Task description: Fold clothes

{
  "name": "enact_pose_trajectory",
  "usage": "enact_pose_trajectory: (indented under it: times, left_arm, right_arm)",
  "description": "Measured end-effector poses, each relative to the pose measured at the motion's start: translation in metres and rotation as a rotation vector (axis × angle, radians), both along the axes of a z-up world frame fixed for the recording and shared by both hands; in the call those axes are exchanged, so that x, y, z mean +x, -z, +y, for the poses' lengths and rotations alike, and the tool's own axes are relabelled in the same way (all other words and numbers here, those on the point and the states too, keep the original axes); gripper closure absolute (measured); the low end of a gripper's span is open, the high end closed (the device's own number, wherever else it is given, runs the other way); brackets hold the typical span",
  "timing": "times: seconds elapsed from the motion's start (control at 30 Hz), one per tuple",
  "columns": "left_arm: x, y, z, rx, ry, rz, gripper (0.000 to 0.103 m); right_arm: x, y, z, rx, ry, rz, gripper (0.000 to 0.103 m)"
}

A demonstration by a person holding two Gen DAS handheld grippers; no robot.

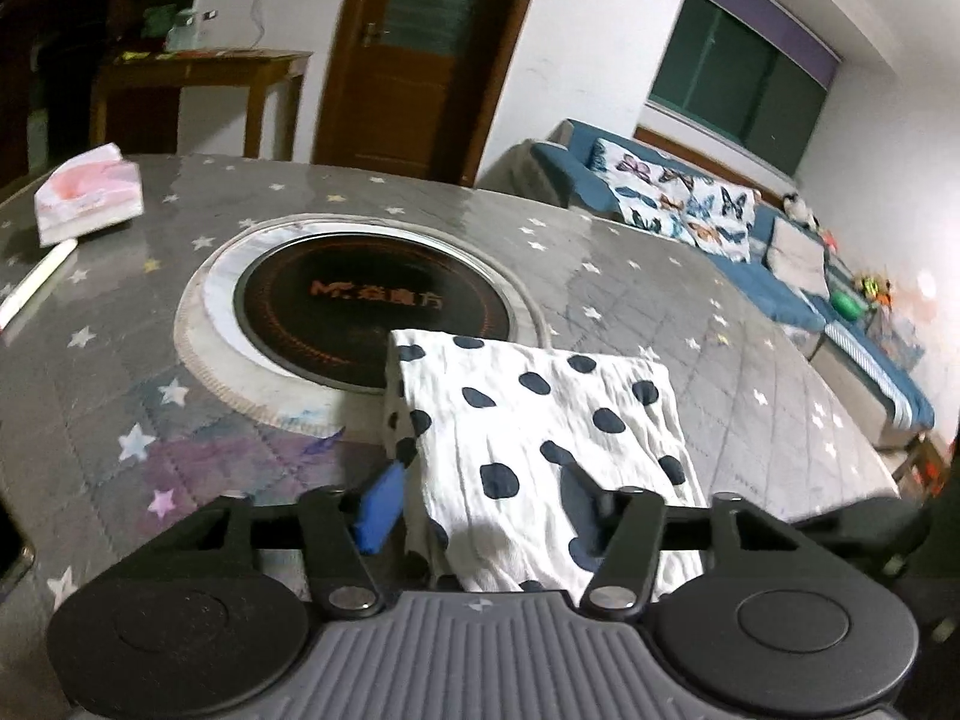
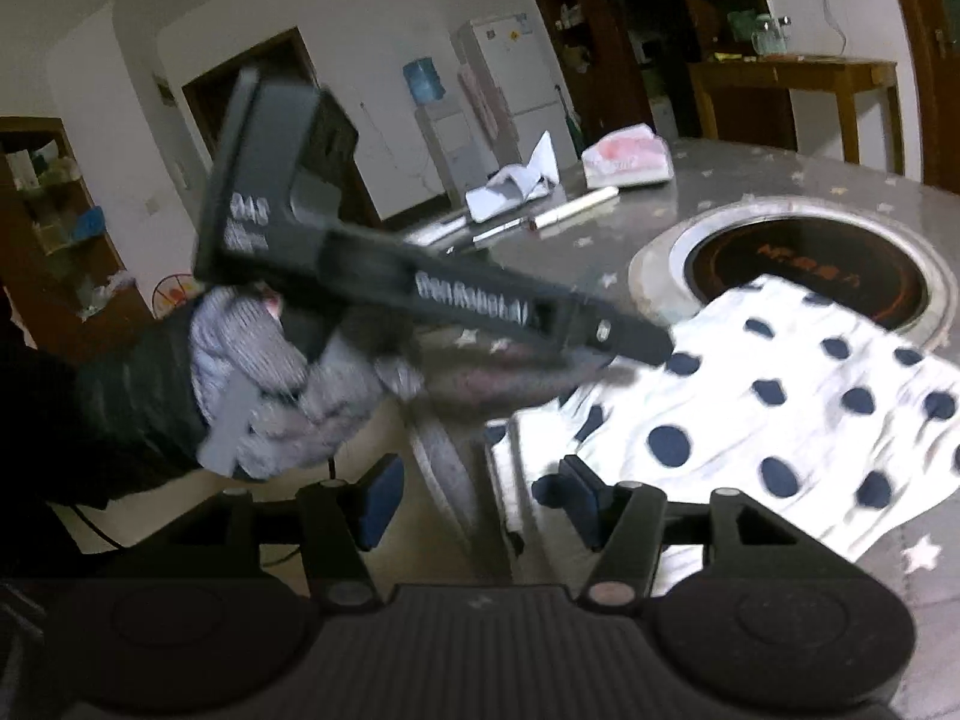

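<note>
Pink tissue box (image 1: 90, 195) at the far left of the grey starred table (image 1: 690, 324), a tissue poking from its top. Folded white polka-dot cloth (image 1: 540, 438) lying flat on the table, far corner overlapping the round black cooktop (image 1: 372, 306). Left gripper (image 1: 486, 504) spread wide, near edge of the cloth between the blue pads (image 1: 378, 507), not pinched. Right gripper (image 2: 480, 504) also spread, empty, hovering at the table's edge just short of the cloth's near corner. Gloved left hand (image 2: 282, 384) seen holding the other gripper over the cloth.
</note>
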State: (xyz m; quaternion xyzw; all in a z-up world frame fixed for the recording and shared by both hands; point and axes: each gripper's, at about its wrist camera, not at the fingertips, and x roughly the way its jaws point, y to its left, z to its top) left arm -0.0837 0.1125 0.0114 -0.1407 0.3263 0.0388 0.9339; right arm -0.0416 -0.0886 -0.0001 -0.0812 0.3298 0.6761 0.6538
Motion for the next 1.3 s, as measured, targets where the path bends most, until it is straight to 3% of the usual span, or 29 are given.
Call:
enact_pose_trajectory:
  times: [0.13,0.3,0.4,0.53,0.77,0.9,1.07,1.3]
  left_arm:
    - [-0.001,0.010,-0.001,0.034,0.020,0.017,0.066]
    - [-0.005,0.016,0.000,0.056,0.018,0.045,0.067]
    - [-0.009,0.006,-0.006,0.067,0.020,0.011,0.067]
    - [-0.009,0.000,-0.016,0.096,0.066,-0.005,0.067]
    - [-0.011,0.023,-0.014,0.118,0.075,0.076,0.067]
    - [-0.013,0.020,-0.008,0.099,0.071,0.067,0.065]
    - [-0.013,0.007,-0.012,0.102,0.080,0.017,0.066]
    - [-0.011,0.023,-0.006,0.075,0.067,0.067,0.064]
  right_arm:
    - [0.009,-0.011,-0.013,0.032,0.022,0.010,0.044]
    - [0.048,-0.019,-0.029,-0.001,0.202,-0.068,0.044]
    - [0.074,-0.018,-0.025,-0.036,0.300,-0.121,0.044]
    - [0.103,-0.002,-0.005,-0.077,0.360,-0.146,0.048]
    - [0.139,0.040,0.008,-0.192,0.483,-0.139,0.062]
    - [0.136,0.034,0.008,-0.192,0.476,-0.181,0.062]
    - [0.123,0.024,0.041,-0.182,0.375,-0.217,0.062]
    - [0.111,0.024,0.095,-0.201,0.241,-0.242,0.063]
